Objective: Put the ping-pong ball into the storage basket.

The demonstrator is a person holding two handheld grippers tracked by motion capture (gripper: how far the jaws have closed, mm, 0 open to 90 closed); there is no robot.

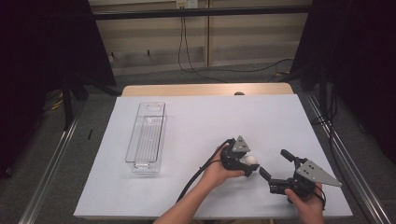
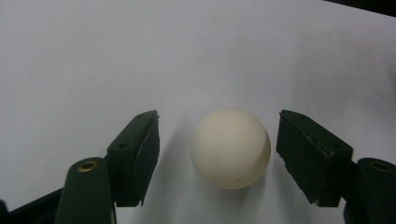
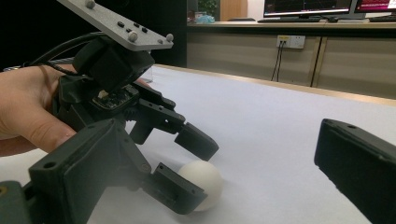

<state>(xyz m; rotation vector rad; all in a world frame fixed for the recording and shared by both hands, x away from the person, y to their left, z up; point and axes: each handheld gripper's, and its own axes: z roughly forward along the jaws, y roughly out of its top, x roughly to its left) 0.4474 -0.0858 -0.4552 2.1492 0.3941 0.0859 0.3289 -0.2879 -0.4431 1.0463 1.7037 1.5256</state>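
Currently pre-grasp: left gripper (image 1: 248, 164) jaws wide astride the white ball (image 2: 230, 148) on the table (image 1: 196, 121), not touching; right gripper (image 1: 276, 167) idle beside, jaws wide; next, probably close squarely on it.

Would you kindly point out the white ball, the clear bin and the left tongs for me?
white ball (image 2: 230, 148): left gripper view, middle of its front surface.
clear bin (image 1: 132, 140): high view, its left long wall.
left tongs (image 2: 217, 154): left gripper view, midway between the two open black tips.
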